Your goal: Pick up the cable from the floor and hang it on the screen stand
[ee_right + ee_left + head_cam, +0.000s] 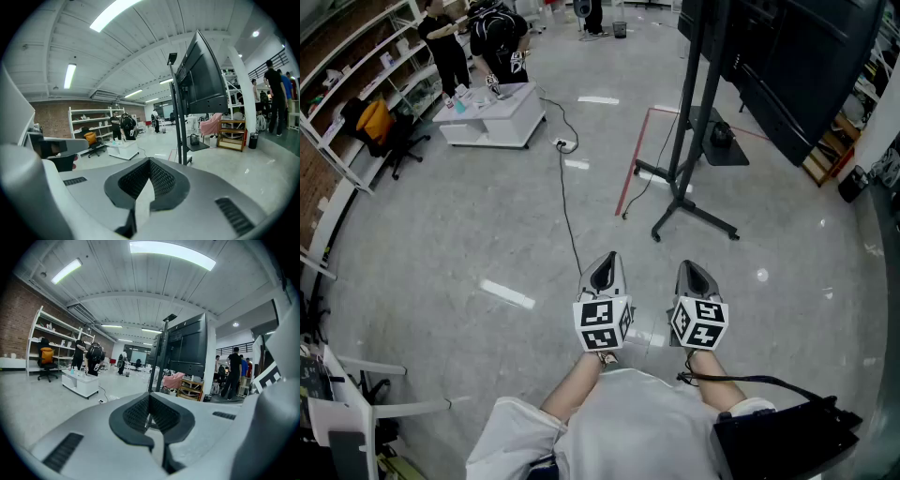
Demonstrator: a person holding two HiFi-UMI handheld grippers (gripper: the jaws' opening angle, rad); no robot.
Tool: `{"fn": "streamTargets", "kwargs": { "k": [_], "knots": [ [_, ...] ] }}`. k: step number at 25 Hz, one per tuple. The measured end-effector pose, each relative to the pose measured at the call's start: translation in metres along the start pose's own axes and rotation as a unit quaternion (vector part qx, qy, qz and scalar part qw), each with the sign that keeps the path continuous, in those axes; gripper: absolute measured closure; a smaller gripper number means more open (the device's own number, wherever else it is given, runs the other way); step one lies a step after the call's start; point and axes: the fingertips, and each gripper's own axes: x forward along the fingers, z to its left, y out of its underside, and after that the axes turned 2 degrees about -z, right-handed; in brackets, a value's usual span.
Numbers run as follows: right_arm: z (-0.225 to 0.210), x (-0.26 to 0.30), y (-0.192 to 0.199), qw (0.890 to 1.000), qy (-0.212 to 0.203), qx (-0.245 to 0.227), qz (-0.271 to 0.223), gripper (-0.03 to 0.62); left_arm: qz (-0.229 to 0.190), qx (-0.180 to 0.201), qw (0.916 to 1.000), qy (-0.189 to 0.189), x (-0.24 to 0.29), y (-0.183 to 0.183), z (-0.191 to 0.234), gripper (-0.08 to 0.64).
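A thin black cable (567,206) lies on the grey floor. It runs from a white power strip (565,144) toward me and ends near my left gripper's tip. The screen stand (687,122) is a black pole on splayed legs that carries a big dark screen (797,66), ahead and to the right. My left gripper (605,269) and right gripper (694,275) are held side by side low in the head view, both shut and empty. In the left gripper view the left gripper (150,395) points at the stand (157,362). The right gripper (150,161) faces the stand's pole (177,117).
A low white table (492,114) stands at the far left with people beside it. Behind it are shelves (356,75) and an office chair (389,131). A black bag (721,134) rests on the stand's base. Red lines (630,178) mark the floor. A white chair (356,394) is at lower left.
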Motion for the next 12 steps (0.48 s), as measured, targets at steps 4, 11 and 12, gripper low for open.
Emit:
{"fn": "streamTargets", "kwargs": {
  "k": [4, 11, 12],
  "knots": [
    [0.007, 0.004, -0.005, 1.000, -0.002, -0.003, 0.002, 0.575, 0.003, -0.004, 1.0000, -0.003, 0.000, -0.003, 0.007, 0.561],
    [0.017, 0.020, -0.003, 1.000, 0.004, -0.002, 0.008, 0.575, 0.008, -0.007, 0.9999, -0.006, 0.011, -0.003, 0.030, 0.561],
    [0.019, 0.024, -0.002, 1.000, 0.004, 0.000, 0.008, 0.575, 0.007, -0.007, 0.9999, -0.007, 0.013, -0.003, 0.035, 0.561]
  ]
}}
